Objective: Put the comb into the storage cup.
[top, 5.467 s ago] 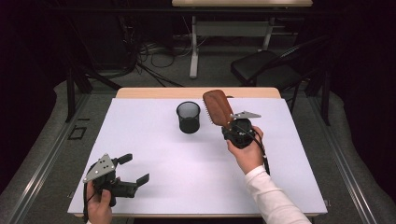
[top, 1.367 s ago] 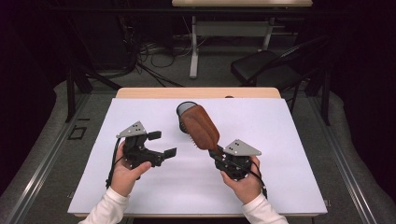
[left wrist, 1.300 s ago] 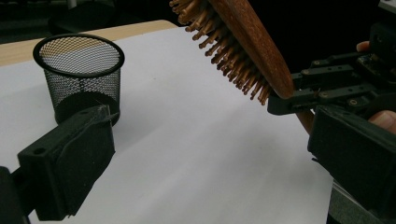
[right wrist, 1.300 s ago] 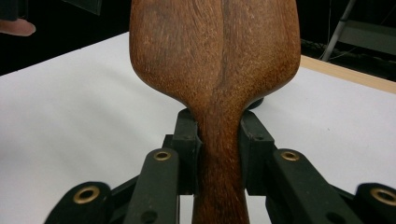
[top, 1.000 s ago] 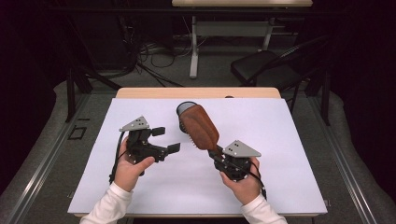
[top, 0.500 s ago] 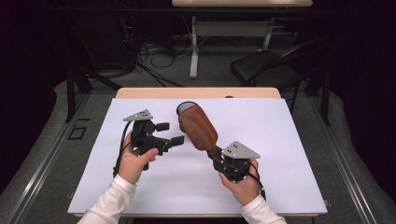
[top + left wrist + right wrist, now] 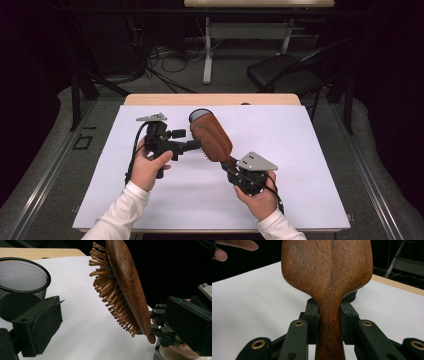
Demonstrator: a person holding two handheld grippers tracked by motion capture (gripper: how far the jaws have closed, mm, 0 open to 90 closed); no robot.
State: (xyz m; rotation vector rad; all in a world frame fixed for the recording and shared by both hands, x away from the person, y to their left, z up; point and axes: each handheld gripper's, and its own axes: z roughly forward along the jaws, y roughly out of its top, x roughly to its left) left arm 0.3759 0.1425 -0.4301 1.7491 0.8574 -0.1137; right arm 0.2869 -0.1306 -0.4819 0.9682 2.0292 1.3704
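A lab-like recording room: dark surroundings, white-covered table [image 7: 300, 150], floor cables [image 7: 160, 55], a black chair [image 7: 285, 75].

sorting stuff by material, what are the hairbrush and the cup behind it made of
Hairbrush: looks like wood, reddish-brown with a smooth satin finish; grain lines show on its back, and the pegs look wooden too. Cup: seems to be black metal mesh, see-through weave under a solid rim, though coated wire or plastic cannot be ruled out.

Pretty plain setup, a light wood table [image 7: 150, 99] with 1 big white sheet [image 7: 310, 165] covering nearly the whole top so just a strip of wood shows along the far edge, and 1 black mesh cup [image 7: 21, 287] standing upright on the sheet toward the back.
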